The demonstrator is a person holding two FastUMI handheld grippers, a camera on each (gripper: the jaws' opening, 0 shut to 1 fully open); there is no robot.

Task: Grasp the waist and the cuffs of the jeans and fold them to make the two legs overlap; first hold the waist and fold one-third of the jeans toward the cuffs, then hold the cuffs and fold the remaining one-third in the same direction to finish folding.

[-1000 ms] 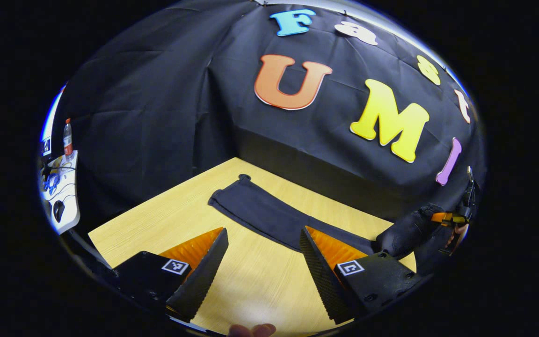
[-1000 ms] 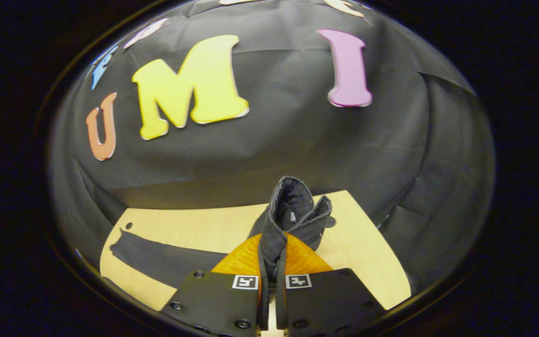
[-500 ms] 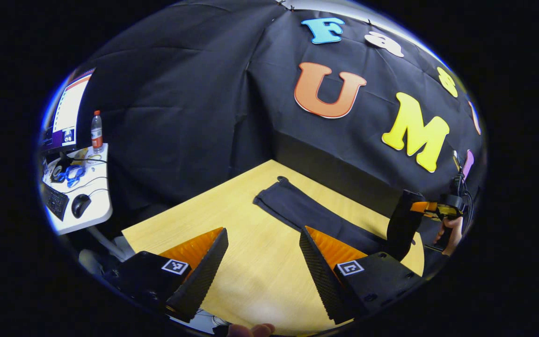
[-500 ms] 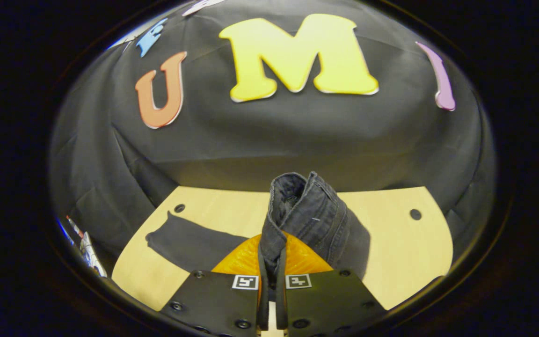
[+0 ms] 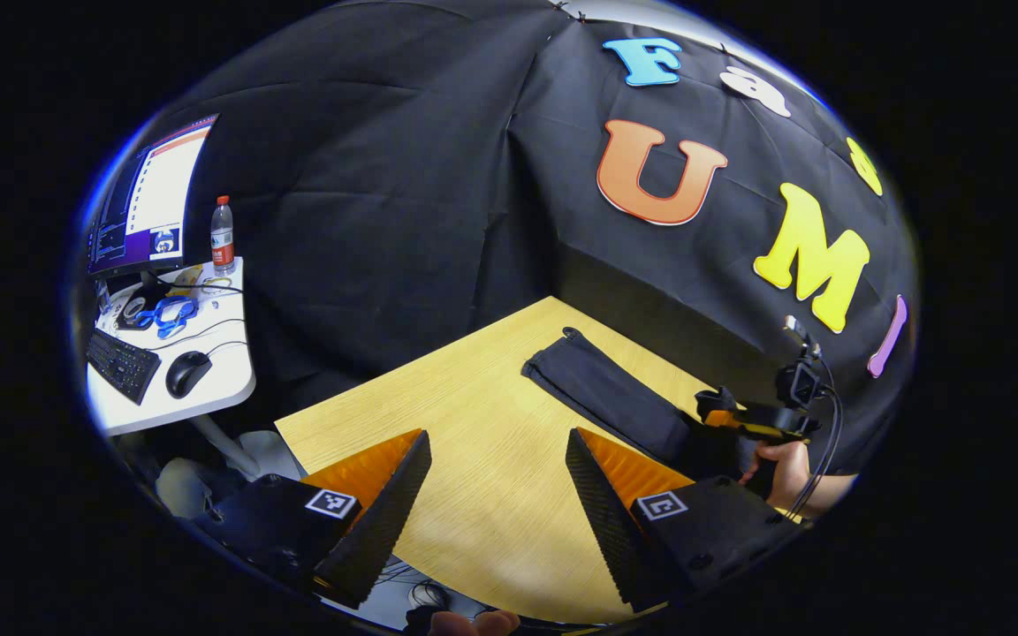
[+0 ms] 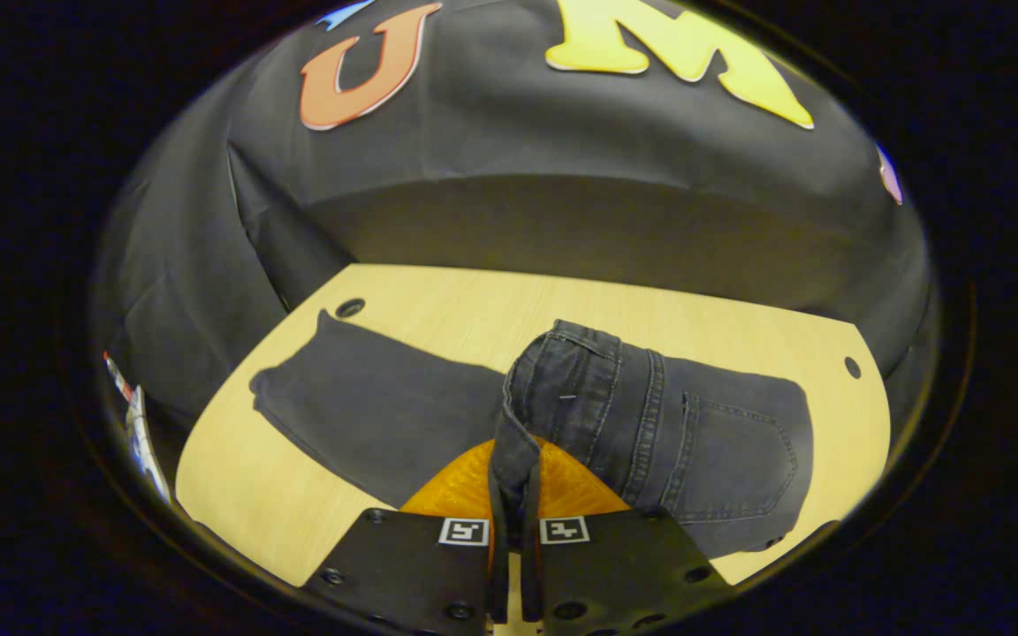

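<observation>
Dark charcoal denim jeans (image 6: 403, 415) lie lengthwise across the pale wooden tabletop (image 6: 235, 495), the cuff end (image 6: 297, 389) flat at the left in the right gripper view, close to the table's left edge and just short of a small round hole (image 6: 350, 307) near the back corner. Bare wood runs along the back edge behind the legs, and more lies open in front of the cuff end. Further right, the waist (image 6: 553, 380) is lifted and curled over, its band pinched between the two fingers of the right gripper (image 6: 513, 530), which are pressed together on the fabric. Right of that fold, the seat with a stitched back pocket (image 6: 730, 459) rests flat, reaching close to the table's right and front edges.

In the left gripper view, a white side desk (image 5: 208, 389) with a black keyboard (image 5: 120, 362), mouse (image 5: 186, 373) and plastic bottle (image 5: 223, 234) stands well apart at the left. The left gripper (image 5: 498, 495) hangs above the near table edge with its fingers spread wide, gripping nothing, a broad stretch of bare wood ahead of it
</observation>
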